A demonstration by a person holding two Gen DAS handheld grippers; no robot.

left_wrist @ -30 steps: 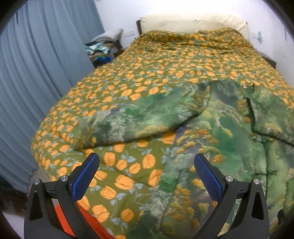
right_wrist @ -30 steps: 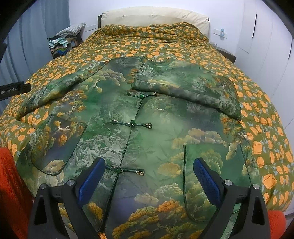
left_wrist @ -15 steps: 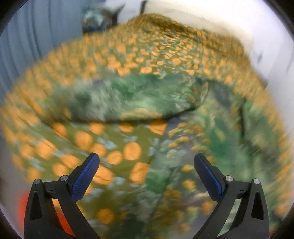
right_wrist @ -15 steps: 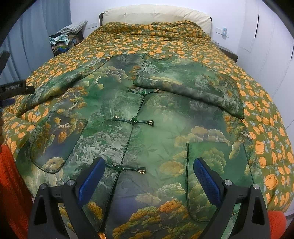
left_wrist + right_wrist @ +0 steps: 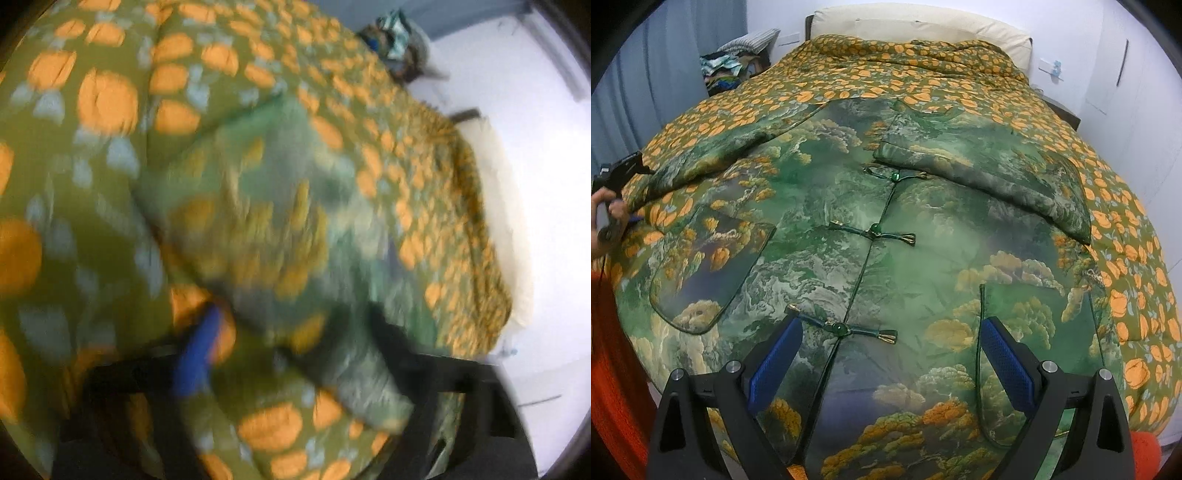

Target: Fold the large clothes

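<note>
A large green landscape-print jacket with knot buttons lies face up on the bed. Its right sleeve is folded across the chest. Its left sleeve stretches out to the left. My right gripper is open and empty above the jacket's lower front. My left gripper is at the end of that left sleeve; the view is badly blurred, the sleeve's cuff lies between the fingers, and one blue pad shows. In the right wrist view the left gripper sits at the sleeve's end, held by a hand.
The bed is covered by an olive quilt with orange flowers. A cream headboard is at the far end. Blue curtains and a pile of clothes stand at the left. An orange-red cloth hangs at the bed's near left.
My left gripper has swung left and down to the end of the left sleeve, and its view is rolled and blurred. My right gripper has barely moved.
</note>
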